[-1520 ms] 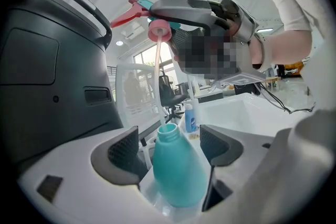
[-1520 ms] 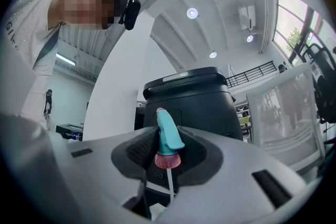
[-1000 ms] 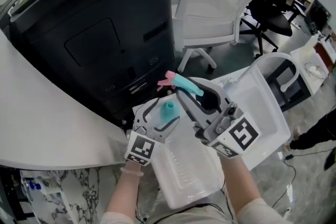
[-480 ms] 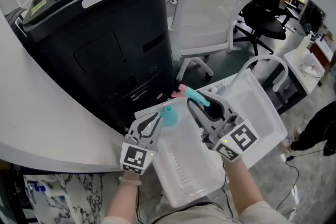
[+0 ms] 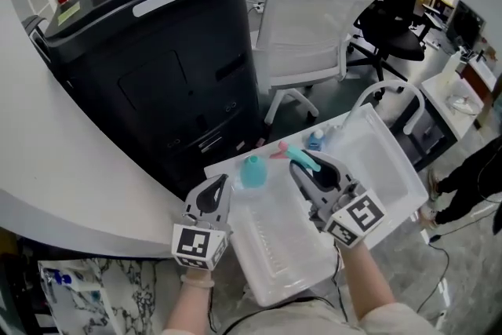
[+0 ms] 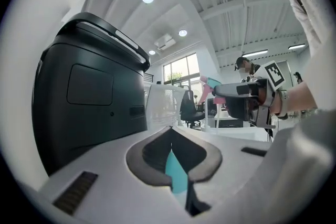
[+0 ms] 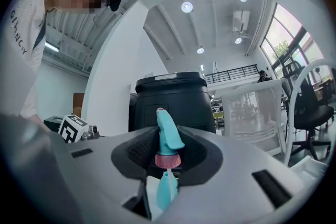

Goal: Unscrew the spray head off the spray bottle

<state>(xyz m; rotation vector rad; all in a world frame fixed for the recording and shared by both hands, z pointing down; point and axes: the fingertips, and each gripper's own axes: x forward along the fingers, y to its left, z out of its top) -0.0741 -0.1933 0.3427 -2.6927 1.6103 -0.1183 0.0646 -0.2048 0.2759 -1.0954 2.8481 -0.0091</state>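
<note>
The spray head (image 5: 302, 159) is already parted from the spray bottle (image 5: 252, 171) and is held clear of it, clamped in the fingers of the right gripper (image 5: 307, 167). In the right gripper view the teal body and pink collar are seen pinched between those fingers, nozzle end upward.

The bottle stands upright and open-necked at the far edge of the clear tray (image 5: 271, 267); whether it is inside the rim or just beyond it on the worktop (image 5: 223, 168) cannot be told. Just beside it is the left gripper (image 5: 218, 186), whose fingers have just closed tip to tip on nothing. Only a sliver of teal is seen through the gap behind the tips.

The unscrewing is judged complete. What remains is for the head to be set down, which calls for a free spot near the tray and an easy opening of the right fingers.
</note>
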